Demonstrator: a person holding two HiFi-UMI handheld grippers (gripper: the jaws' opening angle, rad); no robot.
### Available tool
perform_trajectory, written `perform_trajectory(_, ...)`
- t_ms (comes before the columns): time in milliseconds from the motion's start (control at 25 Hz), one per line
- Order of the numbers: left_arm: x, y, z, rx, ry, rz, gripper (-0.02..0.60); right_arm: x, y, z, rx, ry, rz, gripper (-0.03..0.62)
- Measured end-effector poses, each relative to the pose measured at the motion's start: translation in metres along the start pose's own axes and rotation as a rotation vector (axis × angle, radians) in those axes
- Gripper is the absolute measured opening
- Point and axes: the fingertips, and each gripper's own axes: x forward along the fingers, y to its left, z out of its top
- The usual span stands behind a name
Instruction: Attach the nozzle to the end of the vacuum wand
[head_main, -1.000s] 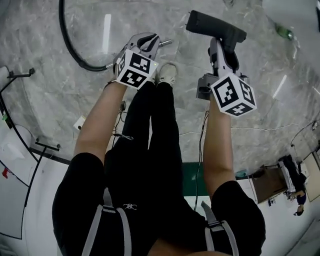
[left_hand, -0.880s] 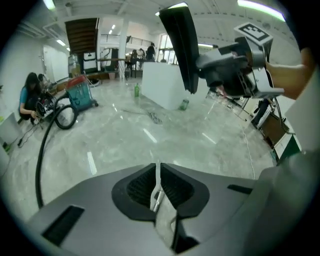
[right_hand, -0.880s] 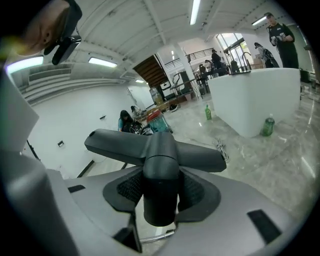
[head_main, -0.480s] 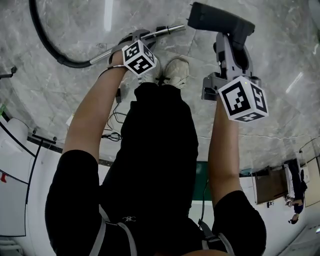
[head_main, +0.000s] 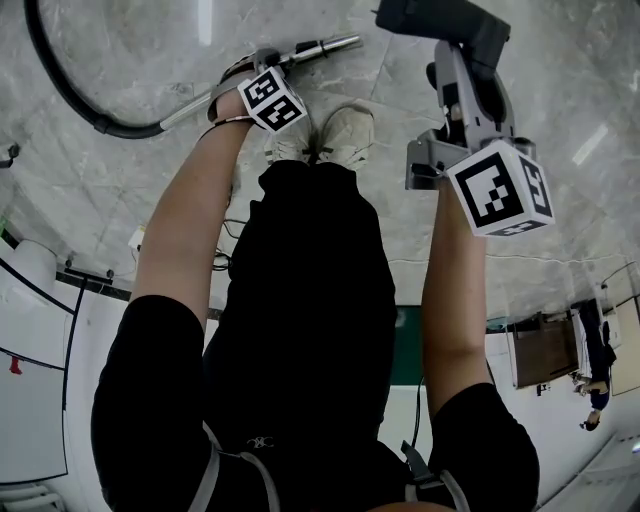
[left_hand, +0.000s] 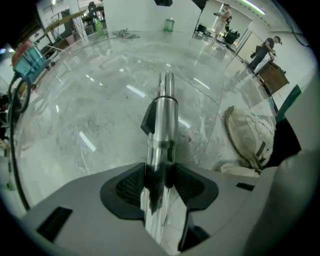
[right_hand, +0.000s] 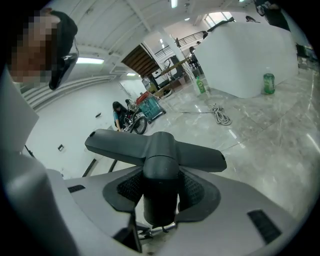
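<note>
Two tongs, one part each. Left tongs (left_hand: 159, 175) opening, pointed down, vacuum wand (left_hand: 163, 112) running lengthwise between pads. Right tongs (right_hand: 160, 192) pinching nozzle (right_hand: 159, 150) by neck, head crosswise beyond tips. Nozzle apart from wand end, not yet attached.

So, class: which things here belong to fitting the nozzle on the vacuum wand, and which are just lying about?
Part of the job:
- vacuum wand
- nozzle
- black hose

Just lying about:
- green can
- coiled cable on the floor
- green bottle
</note>
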Motion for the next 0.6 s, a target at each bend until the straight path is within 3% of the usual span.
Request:
perform_trajectory(120,-0.032,-0.007,0.004,0.000,-0.050,-0.040,0.172,-0.007,0.013,0.015,0.024,0.001,0.040,0.195)
perform_trajectory(400,-0.186,-0.005,0.054,-0.005,-0.373,-0.068,0.172,-0.045,0.050,0.034,0.132,-0.012,0.119,0.195)
perform_trajectory(600,-0.257,-0.013,0.080,0.031,-0.469,-0.090,0.172,-0.062,0.074,0.059,0.210,-0.072,0.153,0.195)
